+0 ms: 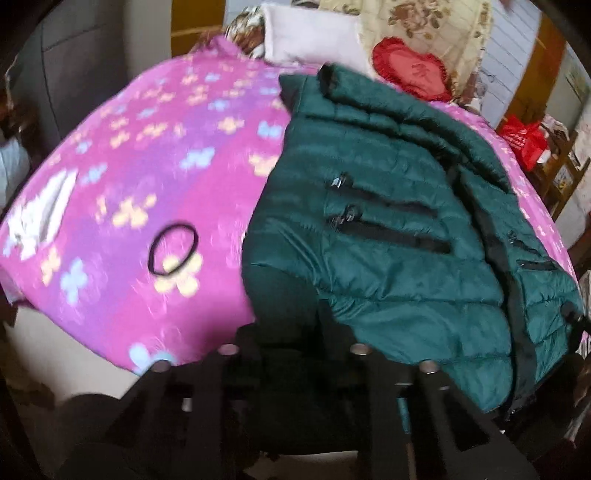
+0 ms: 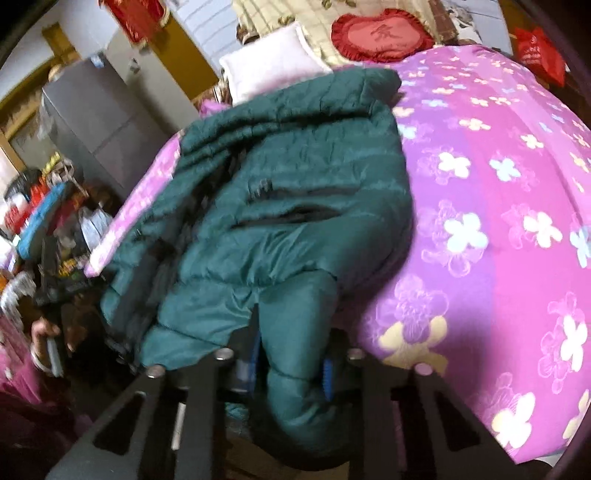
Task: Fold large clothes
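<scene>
Floral bedspread (image 1: 155, 155) under green jacket (image 1: 388, 236) (puffy)

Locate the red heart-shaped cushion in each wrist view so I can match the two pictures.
Left wrist view: the red heart-shaped cushion sits at the top, right of centre, beyond the green jacket.
Right wrist view: the cushion lies at the top edge, right of centre, above the pink flowered bedcover.
Shared landmark: the pale pink pillow lies just left of the cushion in both views.
</scene>
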